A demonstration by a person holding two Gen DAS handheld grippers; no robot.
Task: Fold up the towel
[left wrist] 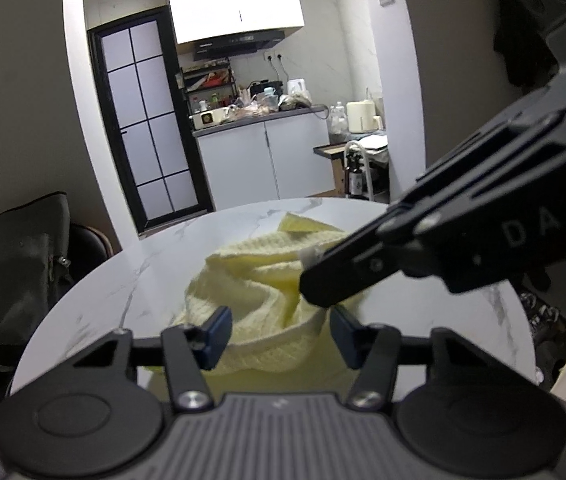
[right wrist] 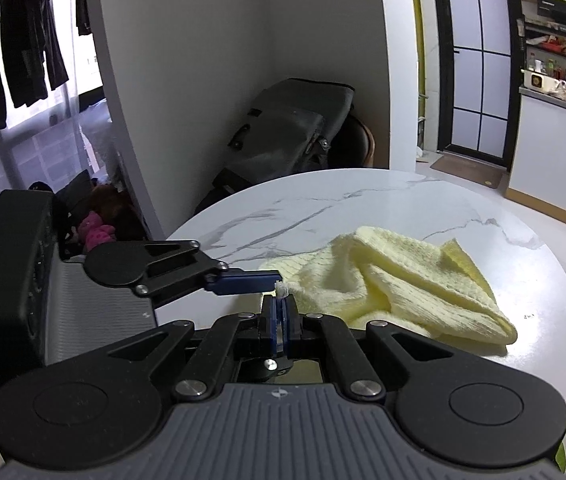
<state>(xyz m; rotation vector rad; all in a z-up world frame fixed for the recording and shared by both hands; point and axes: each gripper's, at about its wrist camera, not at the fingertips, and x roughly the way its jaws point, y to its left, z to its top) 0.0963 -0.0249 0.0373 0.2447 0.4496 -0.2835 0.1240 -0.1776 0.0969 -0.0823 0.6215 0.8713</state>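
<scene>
Towel (right wrist: 395, 284): pale yellow, waffle-textured, crumpled in a loose heap with several raised folds and one flat corner sticking out at the far side; it lay on the round white marble-patterned bench (right wrist: 363, 200), toward the near edge, partly lifted at the end nearest the tools.

Right tool (right wrist: 282, 300): blue pads pressed together, pinching a small white-yellow tuft of the towel's edge that showed just above the fingertips; in the left wrist view it (left wrist: 315, 280) reached in from the right, angled downward, its dark tip buried in the heap.

Left tool (left wrist: 279, 332): blue fingers (left wrist: 217, 334) spread wide apart, a fold of the towel sitting in the gap between them, neither pad closed on the cloth; whether the pads touched the cloth could not be told; in the right wrist view one of its blue fingers (right wrist: 239, 281) lay level, its tip just beside the pinched tuft.

Surroundings: grey backpack (right wrist: 291, 128) against the wall beyond the bench; black-framed glass door (left wrist: 147, 120); white kitchen cabinets (left wrist: 263, 160) under a cluttered counter; dark clothes (right wrist: 15, 40) hanging by a window.
</scene>
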